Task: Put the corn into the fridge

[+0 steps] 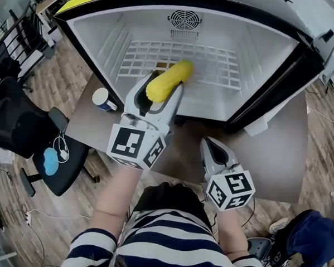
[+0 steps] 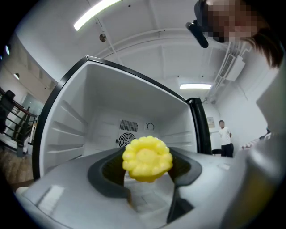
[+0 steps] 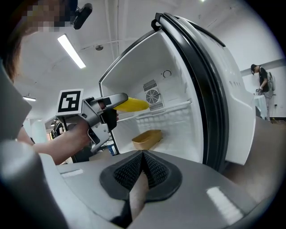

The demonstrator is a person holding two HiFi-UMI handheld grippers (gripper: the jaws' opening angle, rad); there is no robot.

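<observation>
A yellow corn cob (image 1: 169, 80) is clamped in my left gripper (image 1: 158, 96), held at the open mouth of the small white fridge (image 1: 105, 35), its tip over the wire shelf (image 1: 215, 65). The left gripper view shows the cob end-on (image 2: 147, 159) between the jaws, with the fridge's back wall and fan (image 2: 126, 139) beyond. My right gripper (image 1: 213, 151) hangs lower, in front of the fridge, jaws pressed together on nothing. The right gripper view shows the left gripper (image 3: 117, 105) with the corn (image 3: 130, 105) from the side.
The fridge door (image 3: 232, 103) stands open on the right. A tan tray (image 3: 146, 139) lies on the fridge floor. A blue-and-white cup (image 1: 104, 99) stands on the brown table (image 1: 277, 158) left of the fridge. A black chair (image 1: 22, 128) is at left.
</observation>
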